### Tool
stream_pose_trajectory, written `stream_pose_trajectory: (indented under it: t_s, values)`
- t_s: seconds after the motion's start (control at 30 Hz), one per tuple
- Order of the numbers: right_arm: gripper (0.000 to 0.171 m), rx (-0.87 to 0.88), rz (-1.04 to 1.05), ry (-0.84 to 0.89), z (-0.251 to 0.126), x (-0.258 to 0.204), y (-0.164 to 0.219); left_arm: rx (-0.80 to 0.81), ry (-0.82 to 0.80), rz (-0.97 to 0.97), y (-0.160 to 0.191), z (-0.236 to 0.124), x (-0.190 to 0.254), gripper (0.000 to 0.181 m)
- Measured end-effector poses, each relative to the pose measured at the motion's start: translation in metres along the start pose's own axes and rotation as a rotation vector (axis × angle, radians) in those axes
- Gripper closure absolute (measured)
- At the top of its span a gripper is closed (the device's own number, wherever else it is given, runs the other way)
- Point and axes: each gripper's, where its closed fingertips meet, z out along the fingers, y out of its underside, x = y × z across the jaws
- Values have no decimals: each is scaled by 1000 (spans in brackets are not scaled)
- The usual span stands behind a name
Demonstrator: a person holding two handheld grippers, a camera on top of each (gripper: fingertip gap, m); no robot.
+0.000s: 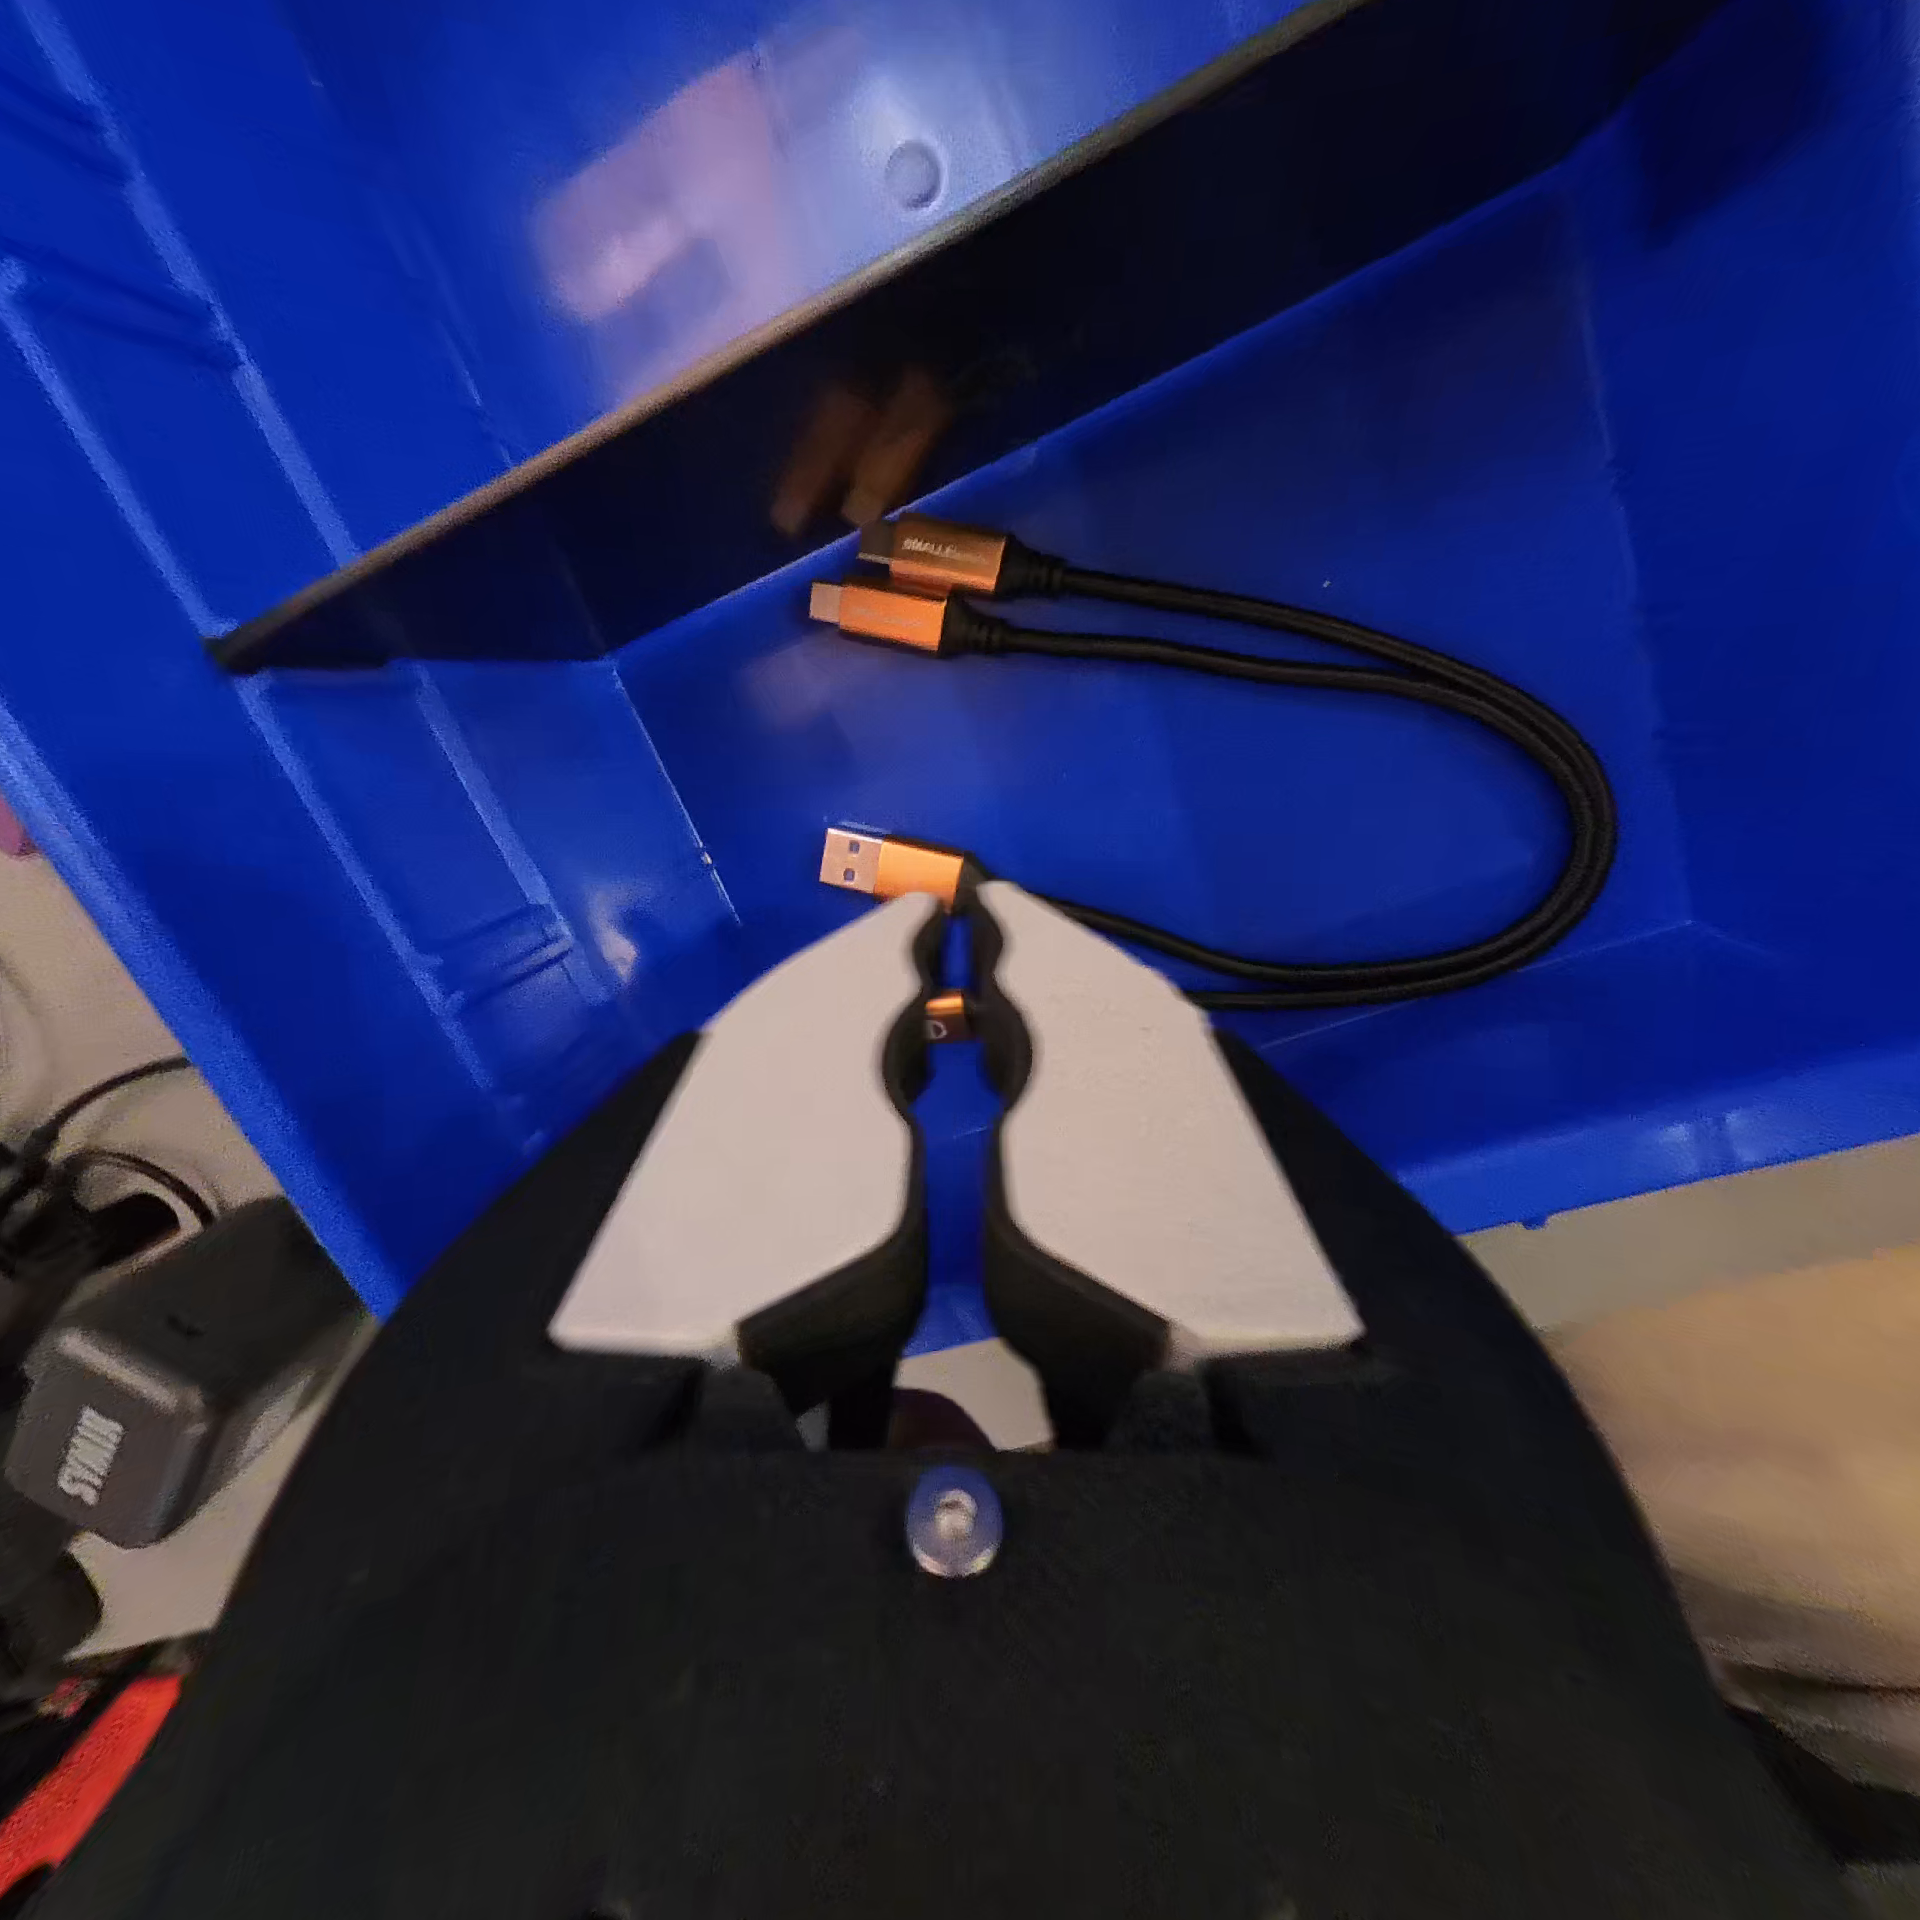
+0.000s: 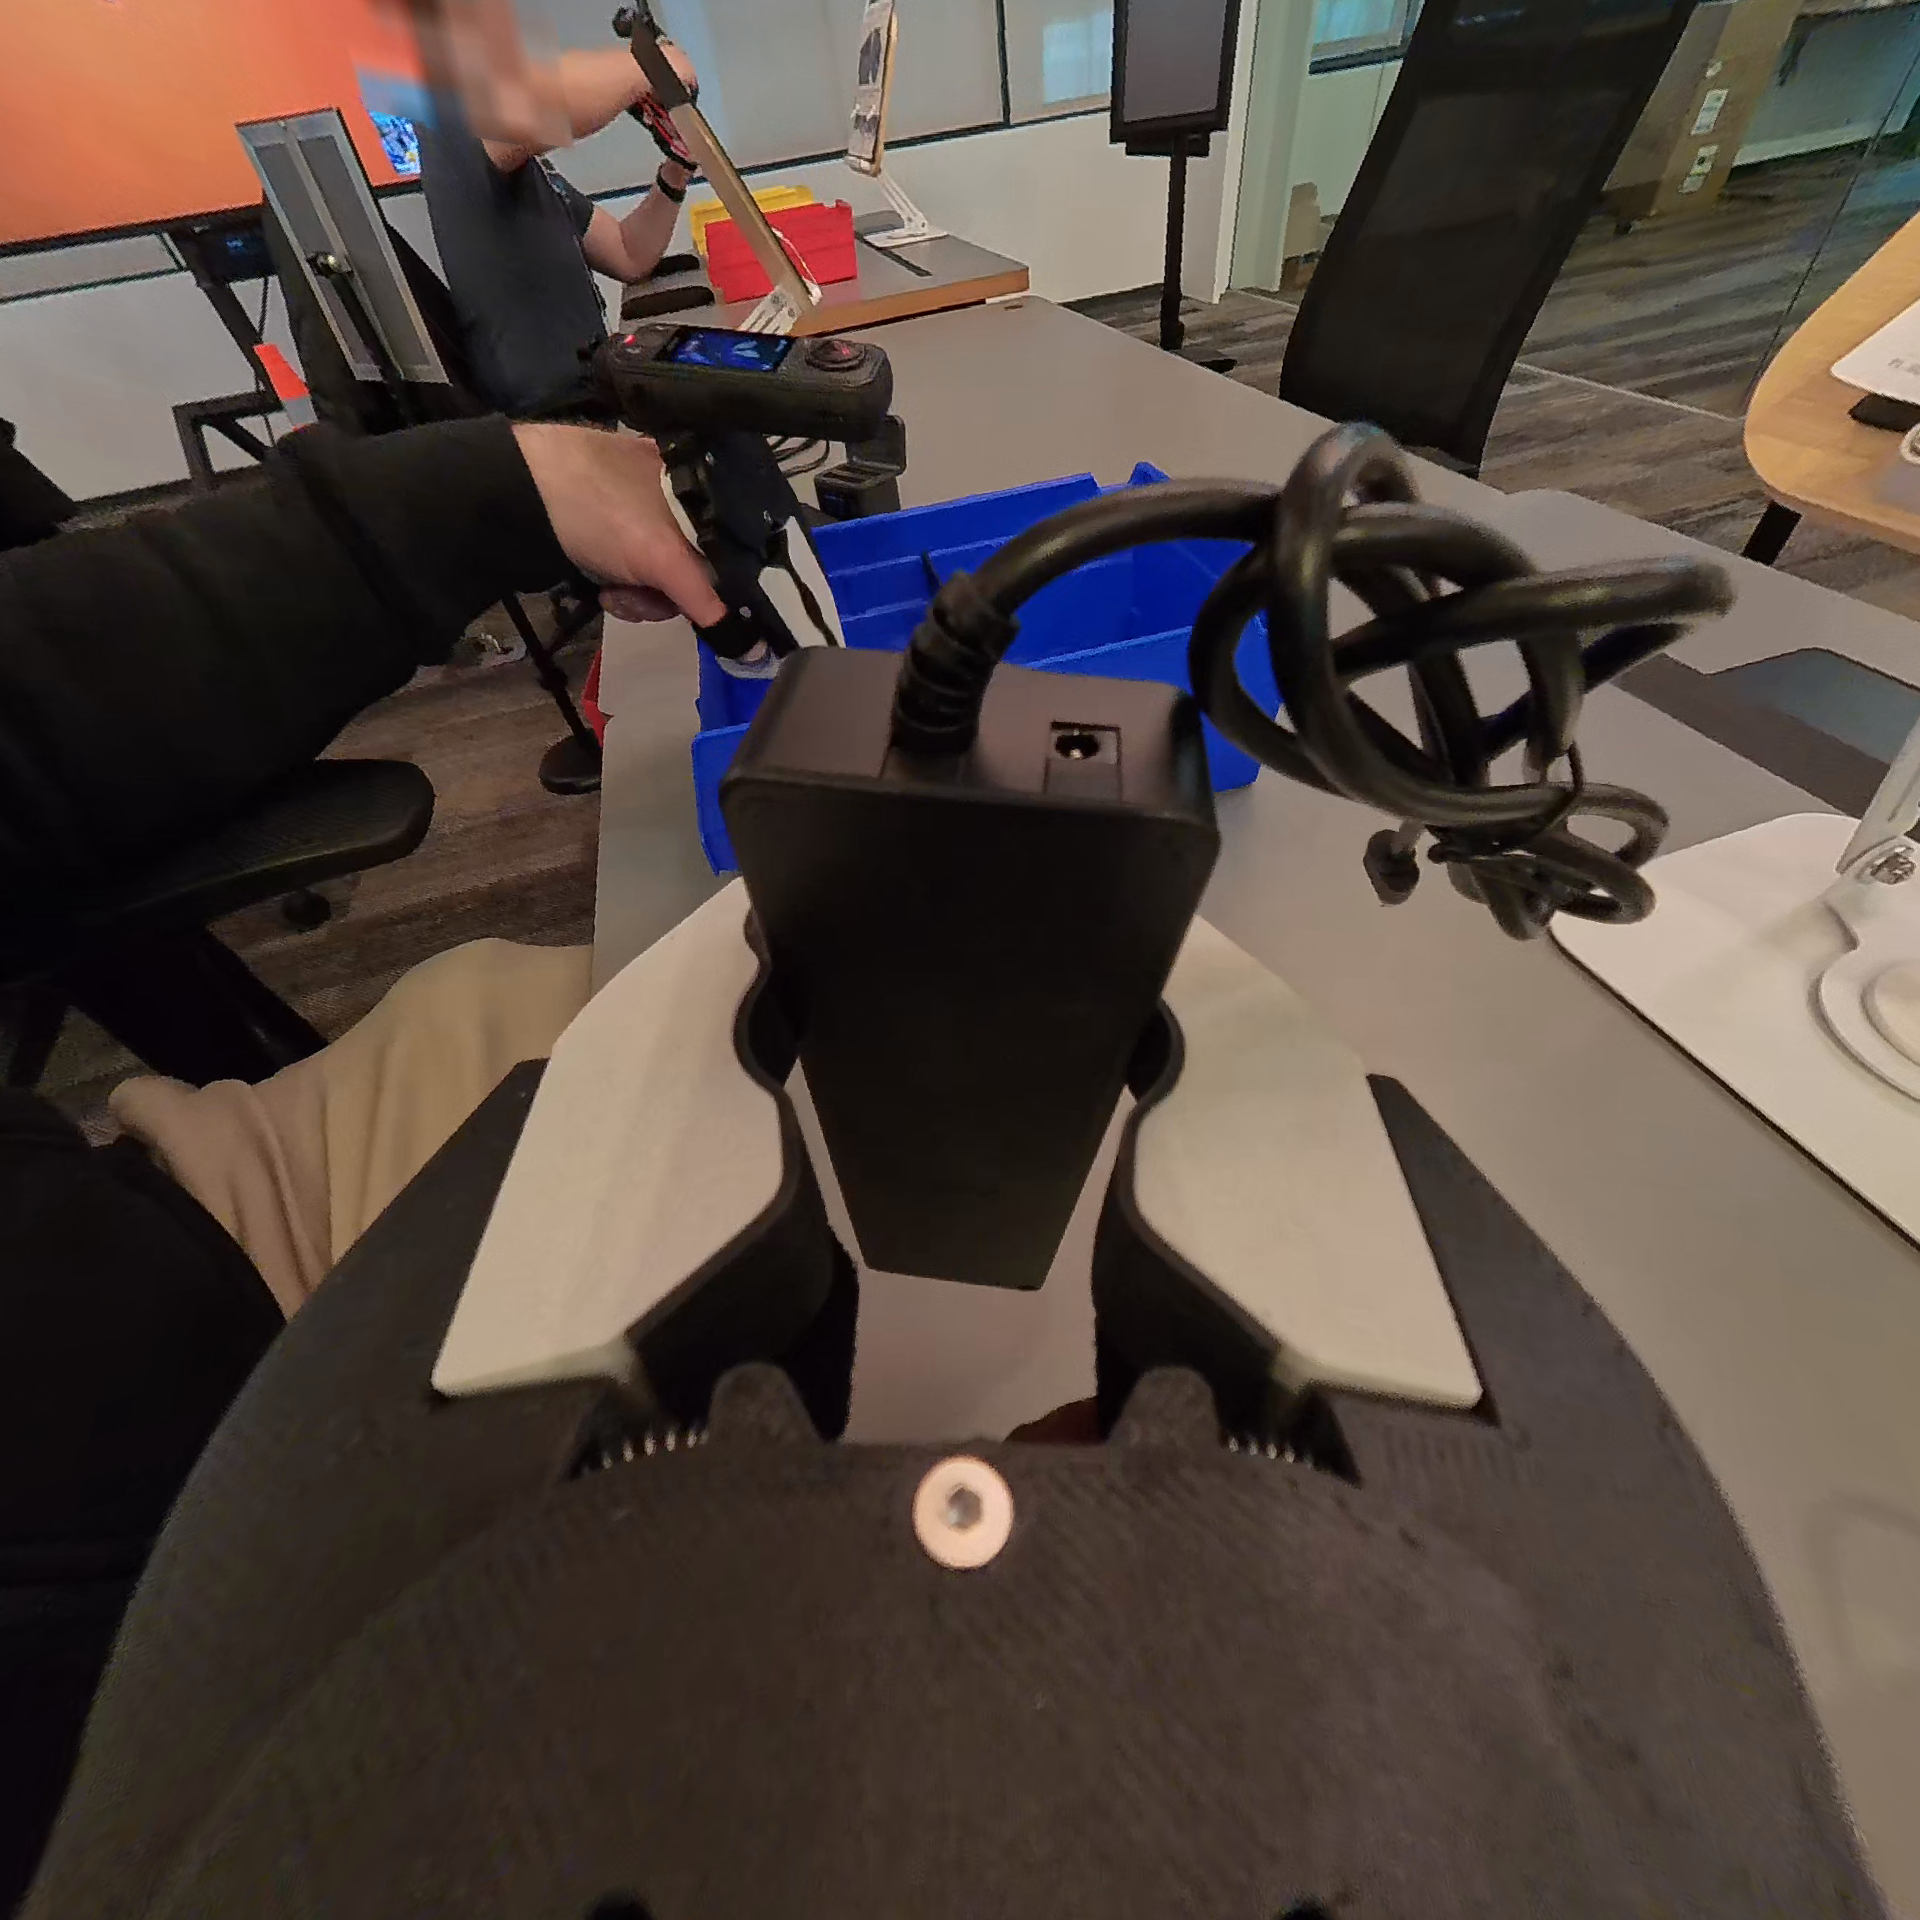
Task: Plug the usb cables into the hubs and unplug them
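Blue bin [image 1: 1351, 416] | left gripper [image 1: 961, 914] jaws nearly closed, pinching cable [image 1: 1455, 748] (angled down) | right gripper [image 2: 961, 997] clamps hub [image 2: 966, 935]

Open office: desks [image 2: 1455, 1039], mesh chairs [image 2: 1455, 208], monitors [image 2: 1174, 73].

My grey table [image 2: 1558, 1195] carries a blue bin [image 2: 1091, 613] near its far left edge. To the right lies a white mat [image 2: 1714, 966] bearing a white stand base [image 2: 1870, 997]. A dark pad [image 2: 1808, 696] lies farther back. The bin floor [image 1: 1195, 779] holds black cables [image 1: 1455, 707] with orange plugs.
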Motion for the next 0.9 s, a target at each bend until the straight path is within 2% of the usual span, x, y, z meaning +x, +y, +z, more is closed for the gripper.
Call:
stream_pose_trajectory:
  t_s: [0.03,0.07,0.2,0.53,0.63,0.67,0.7,0.9]
  values:
    - [108,-2,6,-1,1,0,1,-33,3,-18,4,3,1,153]
    - [108,-4,9,-2,1,0,2,-72,9,-24,10,8,3,143]
    - [108,-9,3,3,2,-1,2,-149,-21,-49,14,24,0,142]
    - [108,-8,3,10,0,1,1,-125,-17,-53,11,27,-2,151]
    - [109,-9,-3,16,-1,1,1,-65,2,-36,6,27,1,151]
    - [108,-9,-2,17,-1,2,1,-44,14,-32,3,26,3,157]
    - [109,-11,-1,19,-1,3,1,9,22,-23,-5,23,4,172]
    - [109,-13,11,25,0,7,4,86,-10,62,-19,15,6,172]
